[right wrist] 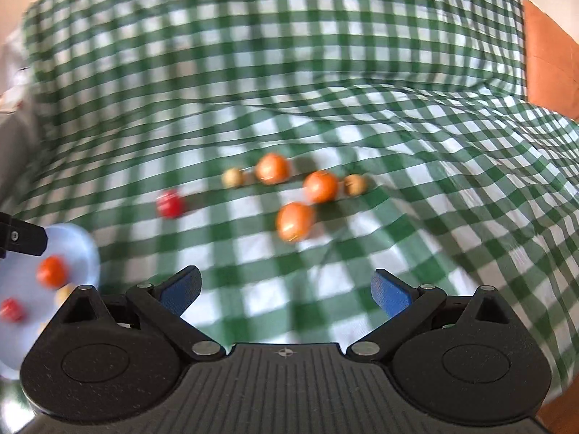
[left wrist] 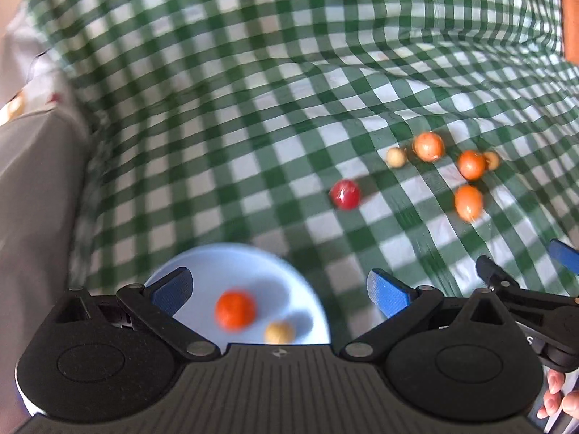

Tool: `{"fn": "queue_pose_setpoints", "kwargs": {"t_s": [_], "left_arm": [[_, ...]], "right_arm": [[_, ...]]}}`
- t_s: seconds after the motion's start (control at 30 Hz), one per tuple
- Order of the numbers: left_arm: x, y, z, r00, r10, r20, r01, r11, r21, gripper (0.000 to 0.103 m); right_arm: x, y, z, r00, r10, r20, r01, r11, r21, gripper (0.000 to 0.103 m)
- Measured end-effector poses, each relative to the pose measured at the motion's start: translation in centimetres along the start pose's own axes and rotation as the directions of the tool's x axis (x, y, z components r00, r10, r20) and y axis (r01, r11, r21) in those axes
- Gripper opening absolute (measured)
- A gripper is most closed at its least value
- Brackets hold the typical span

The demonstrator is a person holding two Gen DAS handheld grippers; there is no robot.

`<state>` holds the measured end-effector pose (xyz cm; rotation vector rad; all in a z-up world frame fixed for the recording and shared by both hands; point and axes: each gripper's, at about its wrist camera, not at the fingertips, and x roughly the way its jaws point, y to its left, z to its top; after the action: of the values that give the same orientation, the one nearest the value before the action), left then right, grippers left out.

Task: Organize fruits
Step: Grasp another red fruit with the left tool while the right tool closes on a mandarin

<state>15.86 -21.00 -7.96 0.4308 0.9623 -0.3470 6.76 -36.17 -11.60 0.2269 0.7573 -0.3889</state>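
A light blue plate (left wrist: 224,267) lies under my open, empty left gripper (left wrist: 280,291); it holds an orange fruit (left wrist: 235,310) and a small tan fruit (left wrist: 278,332). Loose on the green checked cloth are a red fruit (left wrist: 345,194), three orange fruits (left wrist: 429,146) (left wrist: 471,165) (left wrist: 468,202) and two tan ones (left wrist: 396,156) (left wrist: 491,160). In the right wrist view my right gripper (right wrist: 286,293) is open and empty, short of the same cluster: orange fruits (right wrist: 295,221) (right wrist: 320,186) (right wrist: 272,168), tan fruits (right wrist: 233,178) (right wrist: 354,184), red fruit (right wrist: 170,203). The plate (right wrist: 83,249) at far left also holds a red fruit (right wrist: 12,310).
The green and white checked cloth (left wrist: 253,108) is wrinkled, with a raised fold behind the fruits. A grey cushion (left wrist: 32,195) borders the left side. An orange-brown surface (right wrist: 550,54) shows at far right. The right gripper's finger (left wrist: 564,253) enters the left wrist view at right.
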Motion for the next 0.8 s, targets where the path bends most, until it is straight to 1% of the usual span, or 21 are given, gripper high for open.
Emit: {"fn": "queue_pose_setpoints", "kwargs": {"t_s": [0.07, 0.17, 0.27, 0.37, 0.4, 0.43, 0.53, 0.6, 0.63, 0.67, 0.7, 0.73, 0.77, 0.8], "left_arm": [[2.9, -1.2, 1.5, 1.0, 0.0, -0.006, 0.0, 1.0, 0.026, 0.103], [7.0, -2.5, 3.1, 1.0, 0.001, -0.022, 0.0, 0.998, 0.056, 0.103], [10.5, -3.4, 4.3, 1.0, 0.01, -0.028, -0.008, 0.998, 0.058, 0.103], [13.1, -3.9, 5.0, 0.999, 0.013, -0.031, -0.011, 0.997, 0.077, 0.103], [13.8, -4.0, 5.2, 0.999, 0.008, -0.036, -0.005, 0.996, 0.085, 0.103], [13.9, -3.7, 5.2, 1.0, -0.006, -0.018, 0.007, 0.997, 0.071, 0.103], [14.3, -3.2, 5.5, 0.999, -0.028, -0.021, 0.029, 0.998, 0.048, 0.103], [14.3, -3.1, 5.5, 0.999, -0.03, -0.023, 0.031, 0.999, 0.037, 0.103], [14.1, -3.1, 5.4, 0.999, -0.027, -0.022, 0.028, 0.999, 0.036, 0.096], [13.4, -3.2, 5.3, 0.999, -0.042, -0.012, 0.043, 0.998, 0.044, 0.077], [12.9, -3.4, 5.2, 0.998, -0.066, -0.008, 0.066, 0.996, 0.057, 0.063], [12.3, -3.8, 5.2, 0.997, -0.073, -0.011, 0.073, 0.995, 0.075, 0.034], [11.9, -4.1, 5.1, 0.998, -0.057, -0.012, 0.057, 0.994, 0.089, 0.031], [11.5, -4.2, 5.0, 1.0, -0.026, 0.005, 0.026, 0.996, 0.089, 0.031]], "right_arm": [[2.6, -1.0, 0.6, 1.0, -0.017, 0.008, 0.017, 1.0, 0.01, 0.1], [6.1, -1.3, 1.0, 0.999, -0.039, 0.022, 0.039, 0.999, 0.0, 0.1], [9.2, -1.4, 1.3, 0.999, -0.036, 0.036, 0.036, 0.999, -0.002, 0.1], [11.1, -1.5, 0.8, 0.999, -0.03, 0.038, 0.03, 1.0, 0.005, 0.1], [11.5, -1.5, 0.4, 0.998, -0.035, 0.055, 0.035, 0.999, 0.0, 0.102], [11.6, -1.3, 0.4, 0.997, -0.041, 0.069, 0.041, 0.999, -0.006, 0.102], [11.7, -1.4, 0.4, 0.997, -0.036, 0.072, 0.037, 0.999, -0.003, 0.102], [11.8, -1.3, 0.5, 0.996, -0.038, 0.074, 0.039, 0.999, -0.006, 0.102], [11.8, -1.2, 0.5, 0.996, -0.039, 0.076, 0.04, 0.999, -0.009, 0.096], [11.7, -1.2, 0.5, 0.996, -0.033, 0.084, 0.034, 0.999, -0.008, 0.087], [11.1, -1.1, 0.4, 0.995, -0.024, 0.1, 0.025, 1.0, -0.01, 0.058], [10.7, -1.0, 0.4, 0.994, -0.01, 0.112, 0.012, 1.0, -0.017, 0.04], [10.5, -0.9, 0.4, 0.993, 0.004, 0.114, -0.001, 1.0, -0.027, 0.036], [10.4, -0.8, 0.4, 0.993, 0.001, 0.117, 0.002, 1.0, -0.029, 0.036]]}}
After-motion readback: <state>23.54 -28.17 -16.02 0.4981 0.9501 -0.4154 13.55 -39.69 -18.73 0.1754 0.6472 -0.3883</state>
